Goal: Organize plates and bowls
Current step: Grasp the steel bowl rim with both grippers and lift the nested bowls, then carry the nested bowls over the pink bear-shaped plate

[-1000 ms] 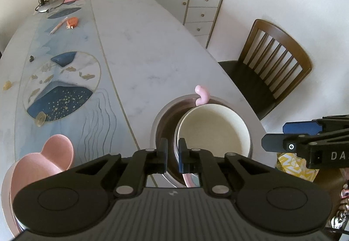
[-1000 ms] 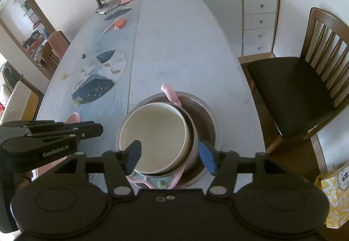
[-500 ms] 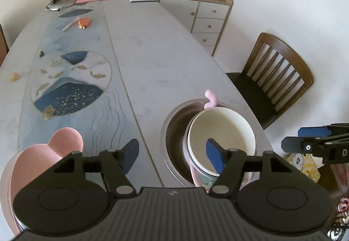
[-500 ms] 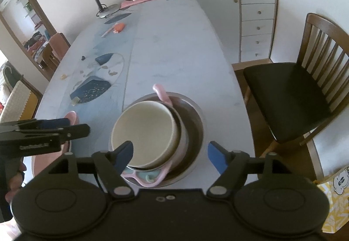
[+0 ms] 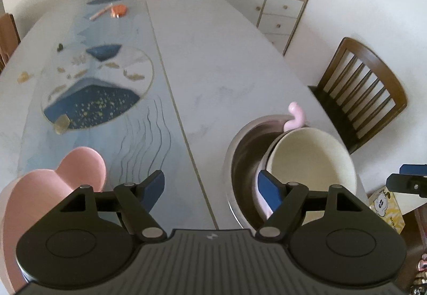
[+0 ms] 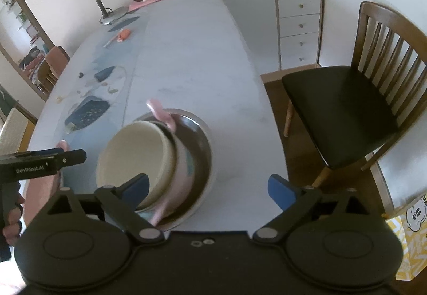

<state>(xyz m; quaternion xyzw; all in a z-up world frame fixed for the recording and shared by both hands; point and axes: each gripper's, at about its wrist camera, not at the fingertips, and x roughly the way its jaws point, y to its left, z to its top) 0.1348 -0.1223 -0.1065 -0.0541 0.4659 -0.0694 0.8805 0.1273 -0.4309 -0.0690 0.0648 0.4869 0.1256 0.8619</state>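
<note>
Each gripper is black plastic. The left gripper (image 5: 210, 188) has two round discs at the back, a ribbed grey middle part, and thin black bars joined with little silver screws. Its fingers (image 5: 153, 184) have blue pads. The right gripper (image 6: 209, 187) looks the same, with blue fingers (image 6: 280, 188), silver screws and two small holes in the middle. From the side, the left one shows white letters, "GenRobot.AI". A hand (image 6: 12, 217) shows at its black handle.
</note>
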